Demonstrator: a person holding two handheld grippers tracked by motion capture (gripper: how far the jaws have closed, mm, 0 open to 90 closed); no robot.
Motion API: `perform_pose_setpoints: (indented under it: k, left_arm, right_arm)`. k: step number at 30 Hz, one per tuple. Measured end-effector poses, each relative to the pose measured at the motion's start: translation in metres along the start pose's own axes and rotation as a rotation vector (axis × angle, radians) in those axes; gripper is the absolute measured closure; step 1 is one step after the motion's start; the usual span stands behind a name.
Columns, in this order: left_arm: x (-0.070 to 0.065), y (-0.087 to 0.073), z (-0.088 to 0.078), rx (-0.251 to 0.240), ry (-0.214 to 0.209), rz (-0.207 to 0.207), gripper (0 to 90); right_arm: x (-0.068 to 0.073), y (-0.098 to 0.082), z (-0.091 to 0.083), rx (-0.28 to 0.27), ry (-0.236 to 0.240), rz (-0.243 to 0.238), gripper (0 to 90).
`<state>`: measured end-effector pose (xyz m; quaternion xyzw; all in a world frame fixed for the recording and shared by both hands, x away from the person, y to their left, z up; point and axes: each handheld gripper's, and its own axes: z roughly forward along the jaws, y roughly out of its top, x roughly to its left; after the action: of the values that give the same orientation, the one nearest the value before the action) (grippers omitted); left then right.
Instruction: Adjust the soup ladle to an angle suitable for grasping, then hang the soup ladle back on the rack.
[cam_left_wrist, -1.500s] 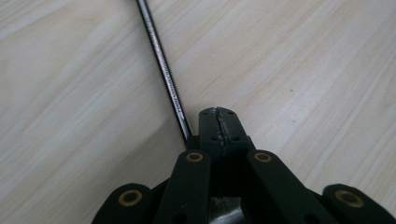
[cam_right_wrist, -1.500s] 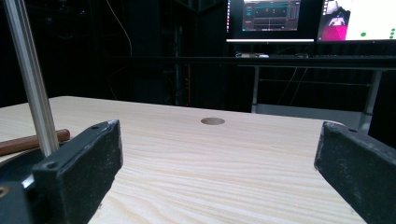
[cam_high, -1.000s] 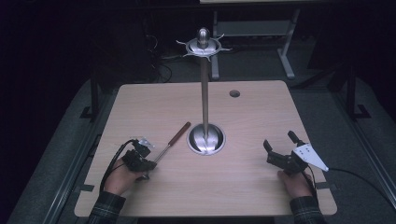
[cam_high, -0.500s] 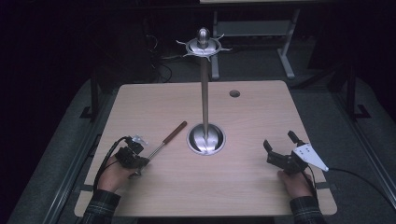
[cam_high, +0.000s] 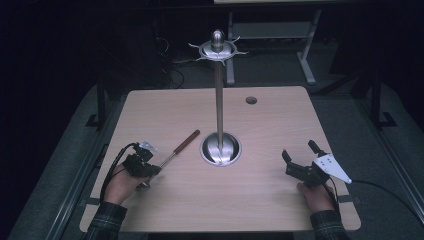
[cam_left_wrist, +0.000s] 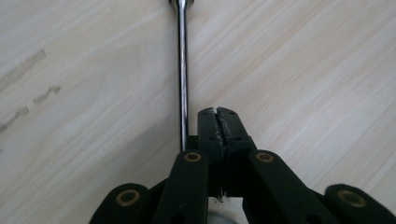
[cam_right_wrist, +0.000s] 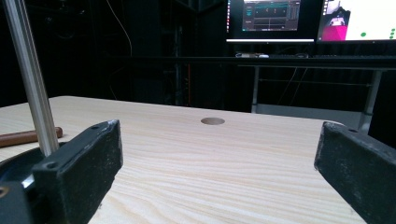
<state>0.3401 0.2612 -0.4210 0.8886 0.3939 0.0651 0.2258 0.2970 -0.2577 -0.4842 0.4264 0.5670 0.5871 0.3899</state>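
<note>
The left gripper (cam_high: 150, 169) lies low on the bench (cam_high: 260, 200), left of the stand (cam_high: 220, 148), at the near end of the utensil (cam_high: 181, 146). In the left gripper view its jaws are pressed together, and the utensil's metal shaft (cam_left_wrist: 183, 70) runs just beside them on their left; whether they pinch any part of it cannot be told, since the utensil's near end is hidden under the gripper. The step in hand looks like picking the utensil up, probably to hang it on the stand's hooked top (cam_high: 218, 49). The next move calls for a firm hold on the shaft and a lift clear of the bench. The wooden handle (cam_high: 190, 138) points toward the stand's base. Right of the stand, the right gripper (cam_high: 299, 154) rests on the bench with jaws spread wide, holding nothing. What kind of utensil it is cannot be made out.
</note>
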Motion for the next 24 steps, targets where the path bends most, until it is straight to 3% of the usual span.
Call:
perform_pose_setpoints:
  k: [9, 16, 24]
  left_arm:
    - [0.007, 0.022, -0.002, -0.014, -0.008, -0.002, 83.8]
    - [0.012, 0.042, 0.005, -0.027, 0.001, -0.034, 72.1]
    - [0.015, 0.067, 0.017, -0.012, -0.007, -0.004, 68.0]
  right_arm:
    - [0.0, 0.0, 0.0, 0.0, 0.0, -0.001, 0.2]
    - [0.0, 0.0, 0.0, 0.0, 0.0, -0.001, 0.2]
    - [0.0, 0.0, 0.0, 0.001, -0.003, -0.003, 0.2]
